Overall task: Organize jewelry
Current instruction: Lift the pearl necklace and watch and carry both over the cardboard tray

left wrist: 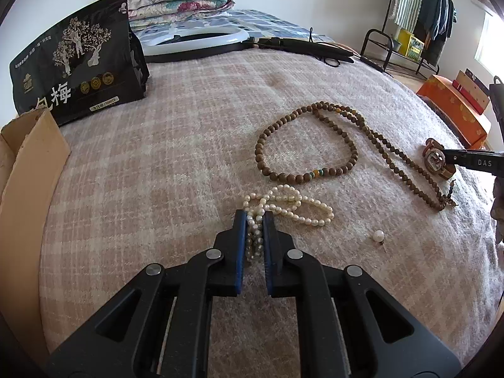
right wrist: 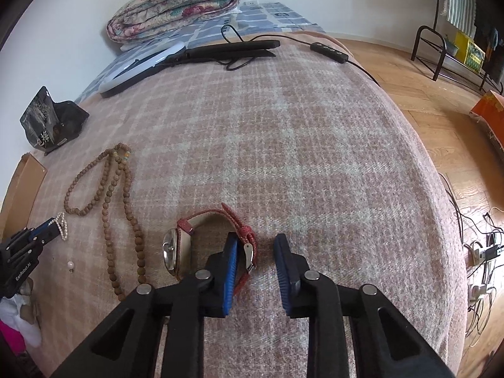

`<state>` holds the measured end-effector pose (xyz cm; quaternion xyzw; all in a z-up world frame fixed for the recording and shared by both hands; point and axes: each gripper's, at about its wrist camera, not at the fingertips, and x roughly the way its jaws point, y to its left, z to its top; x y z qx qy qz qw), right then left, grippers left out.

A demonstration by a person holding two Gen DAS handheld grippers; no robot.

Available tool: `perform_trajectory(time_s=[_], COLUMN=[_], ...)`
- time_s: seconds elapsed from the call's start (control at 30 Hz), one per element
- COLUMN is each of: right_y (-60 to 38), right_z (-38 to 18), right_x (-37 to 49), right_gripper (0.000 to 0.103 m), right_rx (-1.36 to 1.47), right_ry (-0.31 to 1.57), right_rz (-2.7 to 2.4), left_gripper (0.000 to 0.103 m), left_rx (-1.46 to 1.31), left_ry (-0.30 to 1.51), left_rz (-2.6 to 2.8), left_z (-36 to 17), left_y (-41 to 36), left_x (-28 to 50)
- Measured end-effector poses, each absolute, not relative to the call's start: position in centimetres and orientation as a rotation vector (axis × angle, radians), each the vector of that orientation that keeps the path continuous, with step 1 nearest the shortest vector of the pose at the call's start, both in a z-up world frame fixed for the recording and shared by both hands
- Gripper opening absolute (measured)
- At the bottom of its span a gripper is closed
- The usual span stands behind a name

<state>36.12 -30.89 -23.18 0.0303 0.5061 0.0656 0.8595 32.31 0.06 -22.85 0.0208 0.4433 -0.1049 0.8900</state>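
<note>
My left gripper (left wrist: pixel 254 217) is shut on a white pearl necklace (left wrist: pixel 293 203) that lies bunched on the plaid blanket; it also shows in the right wrist view (right wrist: pixel 62 225). A brown wooden bead necklace (left wrist: pixel 315 140) lies beyond it, seen too in the right wrist view (right wrist: pixel 110 208). A loose pearl (left wrist: pixel 378 236) lies to the right. My right gripper (right wrist: pixel 255 241) is open, its jaws straddling the red strap of a wristwatch (right wrist: pixel 176 250), whose strap end (right wrist: pixel 247 245) lies between the pads. The watch (left wrist: pixel 436 159) and the right gripper (left wrist: pixel 472 162) show at the left wrist view's right edge.
A cardboard box (left wrist: pixel 28 170) stands at the left. A black snack bag (left wrist: pixel 75 60) stands behind it. A ring light (left wrist: pixel 195 42) with its black stand and cable lies at the bed's far end, by folded quilts (right wrist: pixel 176 3). The bed edge drops to wooden floor (right wrist: pixel 441 126) on the right.
</note>
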Motion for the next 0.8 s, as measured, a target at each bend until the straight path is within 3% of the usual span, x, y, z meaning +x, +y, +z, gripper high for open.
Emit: perform_trajectory(time_s=[0.07, 0.8], right_y=[-30.5, -29.6], right_z=[-23.0, -17.4], right_x=[35.9, 32.7], right_gripper=[0.009, 0.008], right_rx=[0.049, 0.019], right_ry=[1.058, 0.936], right_rz=[0.142, 0.142], left_gripper=[0.008, 0.005], left_rx=[0.037, -0.002], left_ry=[0.921, 0.827], left_rz=[-0.217, -0.207], left_z=[-22.7, -16.3], left_y=[0.1, 1.5], left_x=[32.2, 28.5])
